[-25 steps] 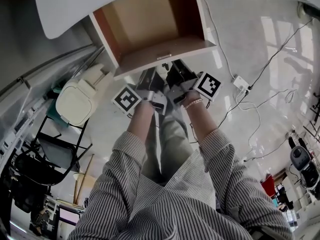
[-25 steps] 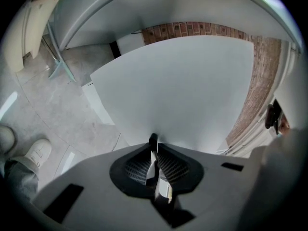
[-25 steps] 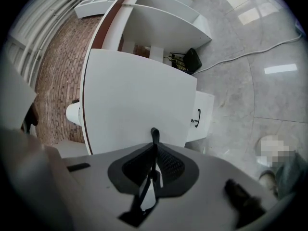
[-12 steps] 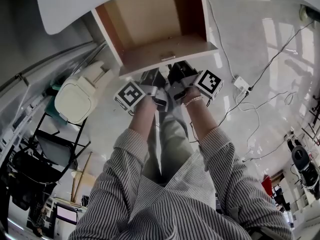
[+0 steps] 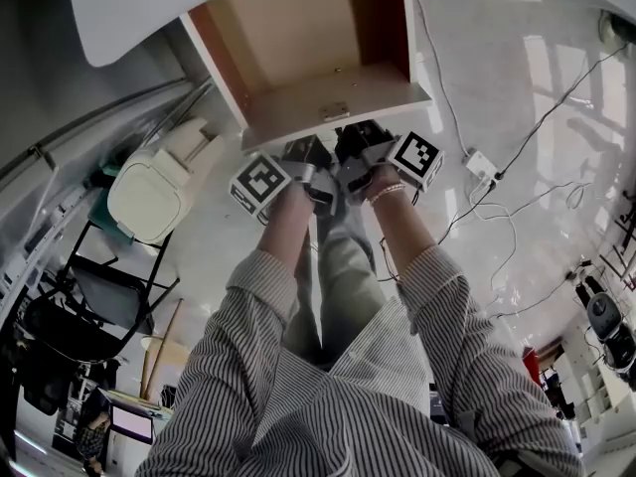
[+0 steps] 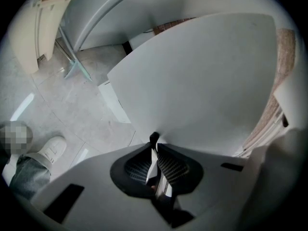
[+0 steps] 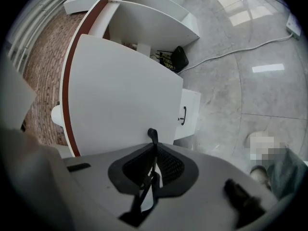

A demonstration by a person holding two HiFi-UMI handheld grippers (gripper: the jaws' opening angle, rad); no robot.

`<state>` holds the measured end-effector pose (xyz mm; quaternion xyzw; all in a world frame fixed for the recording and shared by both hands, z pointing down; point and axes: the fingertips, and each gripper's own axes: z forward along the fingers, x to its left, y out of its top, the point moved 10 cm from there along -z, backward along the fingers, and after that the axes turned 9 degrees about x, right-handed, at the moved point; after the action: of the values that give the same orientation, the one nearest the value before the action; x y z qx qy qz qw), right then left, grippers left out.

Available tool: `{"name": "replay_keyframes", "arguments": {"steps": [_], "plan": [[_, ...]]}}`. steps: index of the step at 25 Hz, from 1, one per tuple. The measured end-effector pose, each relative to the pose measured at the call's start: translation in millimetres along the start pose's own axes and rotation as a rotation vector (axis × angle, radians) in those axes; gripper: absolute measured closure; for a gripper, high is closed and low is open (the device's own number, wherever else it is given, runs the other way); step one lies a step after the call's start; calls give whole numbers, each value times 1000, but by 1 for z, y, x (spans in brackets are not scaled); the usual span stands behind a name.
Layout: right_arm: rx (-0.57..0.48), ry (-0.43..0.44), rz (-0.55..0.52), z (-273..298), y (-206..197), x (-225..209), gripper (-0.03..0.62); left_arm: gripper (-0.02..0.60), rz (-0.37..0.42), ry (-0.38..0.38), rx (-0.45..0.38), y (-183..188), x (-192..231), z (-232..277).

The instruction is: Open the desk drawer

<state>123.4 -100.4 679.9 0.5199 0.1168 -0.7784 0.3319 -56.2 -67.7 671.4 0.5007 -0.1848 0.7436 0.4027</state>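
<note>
Head view: drawer at the top, standing well out from under the white desk top, bare wood inside, pale drawer front nearest the person. Left of it a cream chair and, lower, a black metal frame. Right of it, on the shiny floor, a white power strip with cables trailing off. Nothing in the way between grippers and drawer. Left gripper and right gripper side by side just beneath the drawer front, marker cubes turned outward, striped sleeves behind. Left gripper view: white drawer front filling most of the picture, floor tiles and a pale shoe at lower left, the cream chair at upper left. Left gripper closed tip to tip, only a thin slit behind the tips, gripping nothing, tips right at the lower edge of the drawer front; contact there not clear. Right gripper view: drawer front again, red-brown edge down its left side, beyond it a small white cabinet with a black handle, cables across the floor. Right gripper closed as well, jaws together and empty, tips against the bottom edge of the drawer front; touching or not, impossible to say.
</note>
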Motion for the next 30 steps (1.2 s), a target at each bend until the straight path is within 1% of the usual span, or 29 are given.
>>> {"name": "replay_keyframes", "arguments": {"steps": [5,8,11,14,16,20,23,24,26,30], "plan": [[10,-12,5,2,1,-3,563,541,-54,6,4,-1,7,2],[8,-9,8,3,2,-6,563,543,-56,2,4,-1,9,3],[11,-3,3,4,1,-7,563,543,-66,-18,-4,-1,9,3],[15,-8,-1,3,1,-6,563,541,-72,-8,-1,-1,10,3],[17,-4,-7,2,1,-7,563,541,-83,-1,13,-3,10,2],[50,-4,-23,0,-4,-6,562,540,-70,44,55,-5,10,-2],[55,-19,-8,-7,-9,-11,560,540,-90,66,91,-11,16,-8],[52,-24,-2,-9,-11,-13,560,539,-87,67,103,-12,17,-10],[42,-43,11,-14,-14,-17,562,540,-49,65,130,-14,18,-16],[-1,-65,-10,-28,-22,-14,563,540,89,69,227,-15,8,-29]]}}
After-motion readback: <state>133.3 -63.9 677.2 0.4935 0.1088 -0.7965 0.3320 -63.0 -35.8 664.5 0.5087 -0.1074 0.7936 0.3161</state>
